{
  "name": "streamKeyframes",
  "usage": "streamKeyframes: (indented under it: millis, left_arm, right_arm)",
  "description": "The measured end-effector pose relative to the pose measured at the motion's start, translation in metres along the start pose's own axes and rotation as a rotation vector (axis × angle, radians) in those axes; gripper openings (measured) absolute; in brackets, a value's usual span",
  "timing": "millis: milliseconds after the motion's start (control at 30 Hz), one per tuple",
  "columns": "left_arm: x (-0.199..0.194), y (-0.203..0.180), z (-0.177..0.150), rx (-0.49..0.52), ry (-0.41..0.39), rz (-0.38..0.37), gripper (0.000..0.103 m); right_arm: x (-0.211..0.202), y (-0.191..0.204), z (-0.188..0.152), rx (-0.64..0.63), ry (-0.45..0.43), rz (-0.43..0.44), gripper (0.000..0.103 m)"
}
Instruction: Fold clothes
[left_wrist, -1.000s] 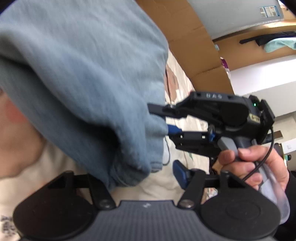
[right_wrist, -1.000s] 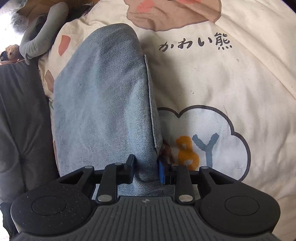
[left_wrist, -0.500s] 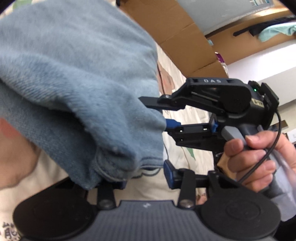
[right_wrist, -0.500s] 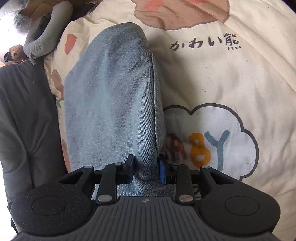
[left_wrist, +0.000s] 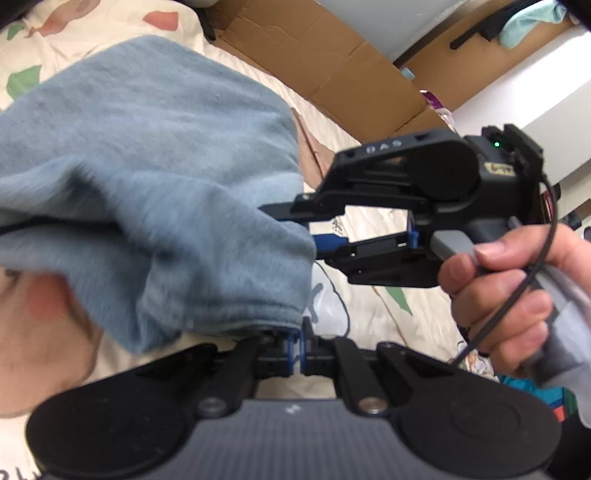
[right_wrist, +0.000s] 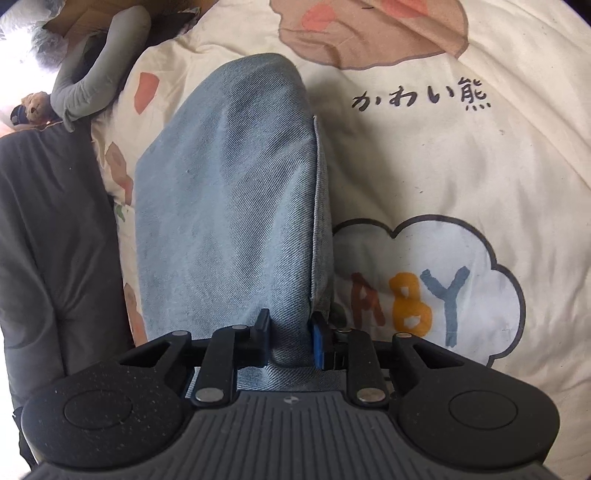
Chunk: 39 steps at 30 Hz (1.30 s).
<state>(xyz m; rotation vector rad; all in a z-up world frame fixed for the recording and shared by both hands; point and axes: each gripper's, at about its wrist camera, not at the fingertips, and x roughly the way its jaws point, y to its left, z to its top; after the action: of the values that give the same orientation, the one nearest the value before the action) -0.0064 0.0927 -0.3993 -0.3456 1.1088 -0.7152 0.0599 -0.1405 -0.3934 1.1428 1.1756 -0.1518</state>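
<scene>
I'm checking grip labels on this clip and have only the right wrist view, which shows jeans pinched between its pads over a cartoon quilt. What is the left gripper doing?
Observer: The left gripper has just been closing. Its jaws stand shut, and it seems to be pinching the hem corner of the jeans.
Reviewer: Do the jeans lie flat at that end?
Observer: No. That end hangs bunched, lifted off the quilt.
Reviewer: Is there anything beyond the quilt on that side?
Observer: Brown cardboard lies past its far edge.
</scene>
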Motion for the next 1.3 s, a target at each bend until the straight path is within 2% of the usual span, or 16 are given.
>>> streamKeyframes:
  millis: [133, 367, 433, 500, 567, 767, 900, 1067, 1300]
  left_arm:
    - [0.005, -0.013, 0.009, 0.009, 0.007, 0.0, 0.002]
    - [0.007, -0.016, 0.003, 0.027, 0.035, -0.02, 0.0]
    - [0.012, -0.018, 0.005, 0.029, 0.048, -0.029, 0.0]
    - [0.013, -0.019, 0.003, 0.035, 0.087, -0.077, 0.0]
    - [0.01, -0.019, -0.002, 0.045, 0.111, -0.08, 0.0]
    - [-0.008, -0.002, 0.002, -0.009, 0.125, -0.041, 0.0]
    - [-0.027, 0.0, 0.015, 0.004, 0.102, -0.015, 0.001]
    - [-0.042, 0.003, 0.032, 0.007, 0.077, 0.007, 0.001]
    - [-0.057, 0.01, 0.054, 0.037, 0.051, 0.075, 0.002]
  right_arm:
    - [0.001, -0.001, 0.002, -0.011, -0.023, -0.02, 0.02]
    - [0.002, -0.009, 0.0, -0.042, -0.051, -0.037, 0.02]
    - [0.001, -0.014, -0.001, -0.035, -0.057, -0.025, 0.02]
    - [0.0, -0.021, -0.003, -0.013, -0.06, -0.006, 0.023]
    - [-0.003, -0.03, -0.006, 0.028, -0.053, 0.012, 0.024]
    - [-0.015, -0.048, -0.031, 0.071, -0.083, 0.057, 0.025]
    - [-0.018, -0.044, -0.043, 0.026, -0.112, 0.025, 0.025]
    - [-0.019, -0.046, -0.053, 0.031, -0.137, 0.025, 0.025]
    - [-0.015, -0.05, -0.067, 0.019, -0.098, 0.021, 0.022]
